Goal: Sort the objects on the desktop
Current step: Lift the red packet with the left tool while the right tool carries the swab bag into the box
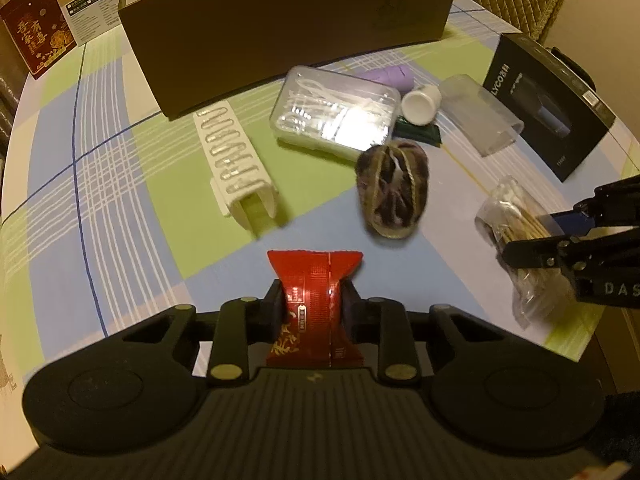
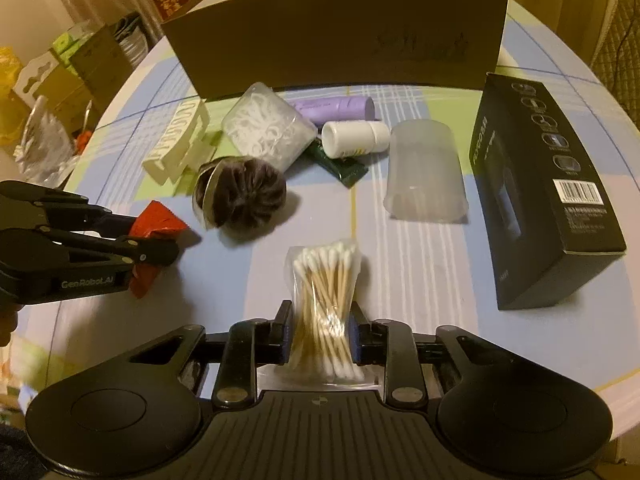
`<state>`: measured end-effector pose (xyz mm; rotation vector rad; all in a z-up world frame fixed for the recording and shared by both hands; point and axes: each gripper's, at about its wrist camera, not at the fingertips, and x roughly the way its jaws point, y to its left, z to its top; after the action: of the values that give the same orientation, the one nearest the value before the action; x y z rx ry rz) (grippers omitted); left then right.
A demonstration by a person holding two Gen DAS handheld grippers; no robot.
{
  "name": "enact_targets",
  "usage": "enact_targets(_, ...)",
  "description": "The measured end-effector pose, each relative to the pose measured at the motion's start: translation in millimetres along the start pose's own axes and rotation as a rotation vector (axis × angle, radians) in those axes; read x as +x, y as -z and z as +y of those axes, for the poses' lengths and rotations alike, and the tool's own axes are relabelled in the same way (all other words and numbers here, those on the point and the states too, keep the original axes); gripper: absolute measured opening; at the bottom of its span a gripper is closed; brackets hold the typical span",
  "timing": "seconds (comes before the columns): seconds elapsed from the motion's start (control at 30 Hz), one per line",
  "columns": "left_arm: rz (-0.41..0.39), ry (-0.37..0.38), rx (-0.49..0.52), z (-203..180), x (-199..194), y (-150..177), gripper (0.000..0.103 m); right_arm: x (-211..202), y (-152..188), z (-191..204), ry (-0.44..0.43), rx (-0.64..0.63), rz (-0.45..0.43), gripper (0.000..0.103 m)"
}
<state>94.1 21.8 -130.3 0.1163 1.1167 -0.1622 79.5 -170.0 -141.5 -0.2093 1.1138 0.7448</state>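
Note:
My left gripper [image 1: 314,298] is shut on a red snack packet [image 1: 314,280], held above the table; the left gripper [image 2: 160,236] and packet [image 2: 160,220] also show in the right wrist view. My right gripper [image 2: 320,324] is shut on a clear bag of cotton swabs [image 2: 324,280]; the right gripper [image 1: 532,236] and the bag [image 1: 516,220] show at the right of the left wrist view. A large brown cardboard box [image 1: 288,28] stands at the back of the table [image 2: 336,36].
On the checked tablecloth [image 1: 120,200] lie a white hair clip [image 1: 240,164], a clear box of floss picks [image 1: 336,114], a dark hair scrunchie [image 1: 394,188], a white bottle [image 1: 420,104], a purple roll [image 2: 332,108], a clear plastic cup [image 2: 424,172], a green sachet [image 2: 344,166] and a black carton [image 2: 536,200].

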Motion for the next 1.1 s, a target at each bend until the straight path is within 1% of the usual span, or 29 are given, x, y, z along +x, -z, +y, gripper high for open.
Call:
enact_targets(0.1, -0.006, -0.005, -0.024, -6, -8, 3, 0.022, -11, 1, -3, -0.030, -0.027, -0.007, 0.024)
enact_targets(0.23, -0.039, -0.021, -0.060, -19, -26, 1, 0.022, -27, -4, -6, -0.072, -0.081, -0.032, 0.024)
enact_targets(0.43, -0.111, -0.047, -0.105, -43, -55, -12, 0.022, -51, -16, -18, -0.152, -0.151, -0.074, 0.024)
enact_targets(0.6, -0.159, -0.080, -0.140, -73, -73, -27, 0.022, -71, -25, -32, -0.195, -0.194, -0.100, 0.024)
enact_targets(0.77, -0.197, -0.111, -0.184, -97, -85, -34, 0.022, -88, -29, -43, -0.228, -0.239, -0.129, 0.024)
enact_targets(0.87, -0.221, -0.133, -0.204, -106, -92, -38, 0.022, -94, -33, -52, -0.246, -0.252, -0.141, 0.024)
enact_targets(0.97, -0.226, -0.144, -0.217, -109, -95, -42, 0.022, -97, -40, -58, -0.259, -0.253, -0.148, 0.024)
enact_targets(1.1, -0.239, -0.150, -0.218, -106, -98, -53, 0.022, -100, -57, -64, -0.270, -0.248, -0.169, 0.024)
